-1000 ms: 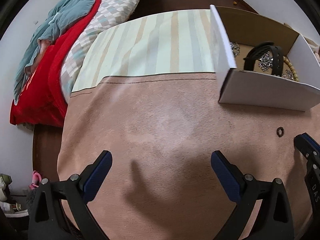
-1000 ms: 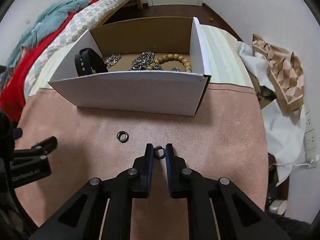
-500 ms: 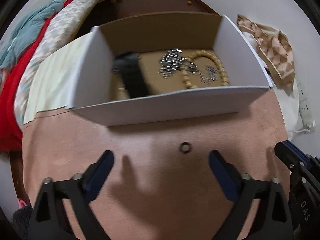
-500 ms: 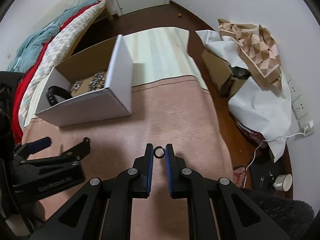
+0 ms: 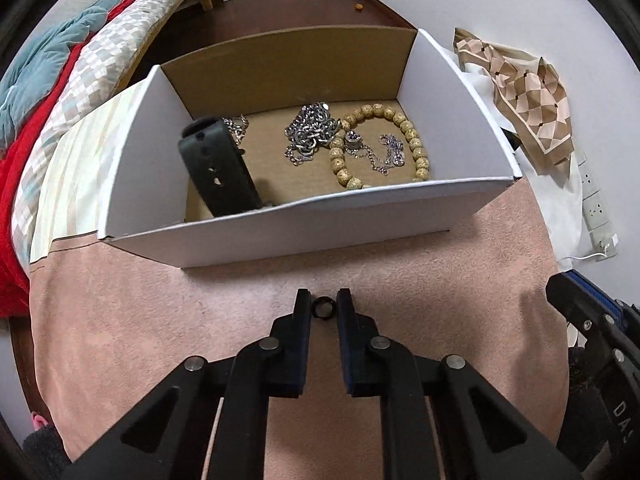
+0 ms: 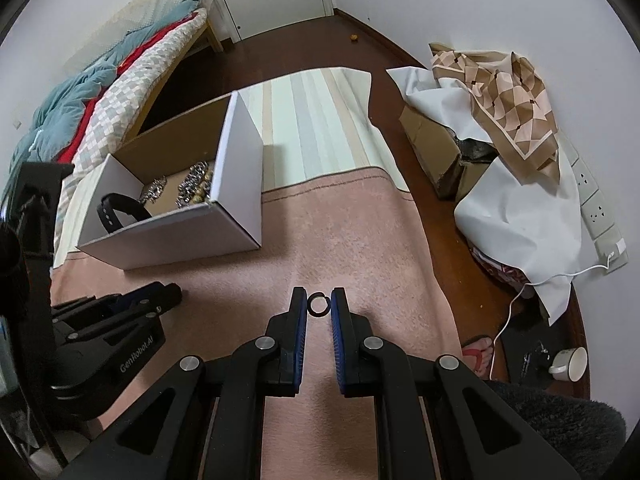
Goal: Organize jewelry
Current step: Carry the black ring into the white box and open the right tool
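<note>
A small dark ring (image 5: 322, 308) lies on the pink cloth (image 5: 160, 312) just in front of the white cardboard box (image 5: 280, 232). My left gripper (image 5: 322, 306) points down at it, jaws closing, pads touching the ring on both sides. The box holds a black strap (image 5: 220, 172), a silver chain (image 5: 312, 132) and a beaded bracelet (image 5: 416, 148). My right gripper (image 6: 319, 303) is shut on a second dark ring (image 6: 319, 305), to the right of the box (image 6: 172, 236). In the right wrist view the left gripper's body (image 6: 120, 328) is at the lower left.
A striped cloth (image 6: 320, 120) lies beyond the pink one. A bed with red and teal covers (image 5: 48, 92) runs along the left. Cartons under white and patterned paper (image 6: 508, 120), a power strip (image 6: 600, 208), a cup (image 6: 568, 364) and a person's sandalled foot (image 6: 478, 350) are on the right.
My left gripper swung right to face the box and closed from wide open onto the ring on the cloth. My right gripper carried its ring rightward, away from the box.
</note>
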### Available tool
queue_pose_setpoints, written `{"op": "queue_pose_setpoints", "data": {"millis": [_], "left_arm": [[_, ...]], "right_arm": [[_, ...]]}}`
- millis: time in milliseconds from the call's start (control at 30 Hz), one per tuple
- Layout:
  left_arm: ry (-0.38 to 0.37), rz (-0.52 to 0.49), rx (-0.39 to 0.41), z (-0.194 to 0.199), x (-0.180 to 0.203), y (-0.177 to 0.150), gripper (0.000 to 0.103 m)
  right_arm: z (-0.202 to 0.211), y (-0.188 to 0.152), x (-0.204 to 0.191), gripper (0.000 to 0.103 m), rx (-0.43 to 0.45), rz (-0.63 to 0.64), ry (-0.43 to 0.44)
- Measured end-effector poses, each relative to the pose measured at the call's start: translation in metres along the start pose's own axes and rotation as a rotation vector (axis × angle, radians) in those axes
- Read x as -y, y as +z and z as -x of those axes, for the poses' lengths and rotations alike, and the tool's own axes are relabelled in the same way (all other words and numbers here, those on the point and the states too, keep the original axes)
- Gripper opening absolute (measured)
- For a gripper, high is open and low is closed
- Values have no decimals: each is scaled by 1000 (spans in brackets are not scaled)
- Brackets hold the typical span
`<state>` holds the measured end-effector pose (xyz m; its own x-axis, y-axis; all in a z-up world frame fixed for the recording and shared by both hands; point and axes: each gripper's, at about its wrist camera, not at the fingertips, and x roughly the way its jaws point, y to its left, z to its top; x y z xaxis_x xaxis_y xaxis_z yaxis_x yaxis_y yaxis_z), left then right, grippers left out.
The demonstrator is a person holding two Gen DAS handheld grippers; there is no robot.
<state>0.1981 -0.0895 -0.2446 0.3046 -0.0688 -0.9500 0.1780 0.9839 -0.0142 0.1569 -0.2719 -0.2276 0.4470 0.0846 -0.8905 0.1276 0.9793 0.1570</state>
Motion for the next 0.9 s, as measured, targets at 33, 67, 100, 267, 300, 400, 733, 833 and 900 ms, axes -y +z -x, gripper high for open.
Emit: {"op": "queue_pose_setpoints", "data": {"millis": [33,67,100,267,300,400,733,833,900], "left_arm": [[-3,2,4,3,-1,0,10],[-6,3,11,6,-3,2,10],[-10,2,17,9,-4,1,10],[-58,27,64,45,-17,5,10],[-70,37,80,57,-23,9,10],[-103,70,112,80,-37,24,10],[-125,108,95,76,-75,99,10],[-141,116,46,59,-84,113,10],[-154,121,14,49,-87,122,10]], "right_arm": [[3,1,-2,13,7,1,5],[6,3,-3,13,13,1,10],[10,4,-4,13,20,2,17],[32,18,-14,13,59,4,69],[38,24,-18,13,71,3,93],[46,38,-27,13,80,-2,155],[-3,107,-74,12,0,36,276],[-25,120,-83,12,-55,39,292],[-36,126,-85,12,-84,35,293]]}}
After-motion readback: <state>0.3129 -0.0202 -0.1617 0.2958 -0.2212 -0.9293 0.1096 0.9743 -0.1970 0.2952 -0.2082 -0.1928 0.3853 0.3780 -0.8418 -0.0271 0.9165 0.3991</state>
